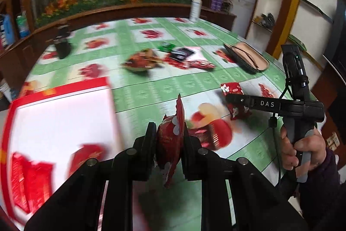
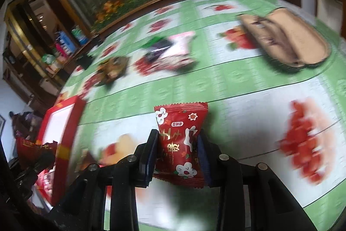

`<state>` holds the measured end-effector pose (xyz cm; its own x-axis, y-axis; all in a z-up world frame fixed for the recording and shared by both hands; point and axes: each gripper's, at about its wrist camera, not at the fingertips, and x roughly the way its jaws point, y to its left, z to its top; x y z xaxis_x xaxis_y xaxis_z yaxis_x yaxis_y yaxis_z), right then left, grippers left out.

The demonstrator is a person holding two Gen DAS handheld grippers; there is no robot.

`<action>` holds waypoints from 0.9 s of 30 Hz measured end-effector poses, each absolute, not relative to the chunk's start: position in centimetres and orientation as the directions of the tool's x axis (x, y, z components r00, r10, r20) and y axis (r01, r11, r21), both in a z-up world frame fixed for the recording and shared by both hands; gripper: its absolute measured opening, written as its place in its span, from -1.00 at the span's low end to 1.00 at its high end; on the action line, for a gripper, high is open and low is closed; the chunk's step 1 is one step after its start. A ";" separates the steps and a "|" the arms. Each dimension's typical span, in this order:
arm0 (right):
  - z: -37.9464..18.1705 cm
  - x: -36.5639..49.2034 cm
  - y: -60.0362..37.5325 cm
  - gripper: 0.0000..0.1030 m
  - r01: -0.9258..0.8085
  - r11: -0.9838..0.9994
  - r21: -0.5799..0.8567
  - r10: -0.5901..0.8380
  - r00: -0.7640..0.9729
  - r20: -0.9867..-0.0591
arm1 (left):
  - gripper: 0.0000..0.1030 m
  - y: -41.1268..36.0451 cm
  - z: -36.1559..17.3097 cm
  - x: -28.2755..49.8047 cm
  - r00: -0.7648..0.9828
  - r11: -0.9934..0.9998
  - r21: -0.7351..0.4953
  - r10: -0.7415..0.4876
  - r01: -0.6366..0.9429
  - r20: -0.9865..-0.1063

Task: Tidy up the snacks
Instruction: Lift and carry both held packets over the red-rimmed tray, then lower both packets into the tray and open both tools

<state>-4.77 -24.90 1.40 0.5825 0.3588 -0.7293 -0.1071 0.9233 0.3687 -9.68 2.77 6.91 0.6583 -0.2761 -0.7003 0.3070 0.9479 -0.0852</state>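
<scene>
My left gripper (image 1: 169, 140) is shut on a red snack packet (image 1: 170, 135), held edge-on above the table beside a red-rimmed white box (image 1: 60, 114). Several red packets (image 1: 32, 179) lie in the box's near corner. My right gripper (image 2: 177, 151) is shut on another red flowered snack packet (image 2: 181, 140), held flat-faced above the table. From the left wrist view the right gripper (image 1: 229, 99) shows at the right with its packet (image 1: 234, 90). The box also shows at the left of the right wrist view (image 2: 64, 120).
A pile of mixed snack packets (image 1: 179, 57) and a brown one (image 1: 140, 61) lie mid-table. A tan pouch (image 2: 287, 40) lies at the far right. A white bottle (image 1: 195, 7) stands at the table's far edge, a dark object (image 1: 62, 42) at far left.
</scene>
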 end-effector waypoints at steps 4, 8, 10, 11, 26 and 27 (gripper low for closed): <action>2.4 -5.7 -20.5 -0.31 -0.193 0.902 0.386 0.423 0.581 -0.696 | -0.65 6.9 6.9 -11.3 0.683 0.967 -0.095 -0.236 0.238 -0.691; 4.4 -7.2 -15.7 -0.32 -0.307 0.872 0.382 0.489 0.584 -0.648 | -0.65 11.3 5.7 -12.3 0.688 0.982 -0.120 -0.187 0.145 -0.701; 5.0 -7.8 -13.0 -0.32 -0.361 0.857 0.369 0.516 0.571 -0.638 | -0.65 13.1 5.2 -12.8 0.694 0.987 -0.124 -0.158 0.099 -0.702; 5.2 -8.3 -11.3 -0.32 -0.394 0.847 0.358 0.530 0.562 -0.635 | -0.65 13.6 5.1 -13.0 0.698 0.989 -0.123 -0.148 0.086 -0.701; 3.7 -11.2 3.2 -0.32 -0.608 0.759 0.236 0.572 0.447 -0.688 | -0.64 18.6 3.9 -10.9 0.687 0.998 -0.060 -0.031 -0.019 -0.726; 3.7 -10.9 3.4 -0.31 -0.604 0.760 0.239 0.571 0.446 -0.689 | -0.65 18.6 3.8 -10.7 0.682 0.998 -0.057 -0.022 -0.029 -0.731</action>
<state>-10.93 3.43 3.71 0.4465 0.5711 -0.6888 -0.6037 0.7605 0.2393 -10.69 18.62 3.81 0.6820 -0.0220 -0.7310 -0.0293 0.9979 -0.0574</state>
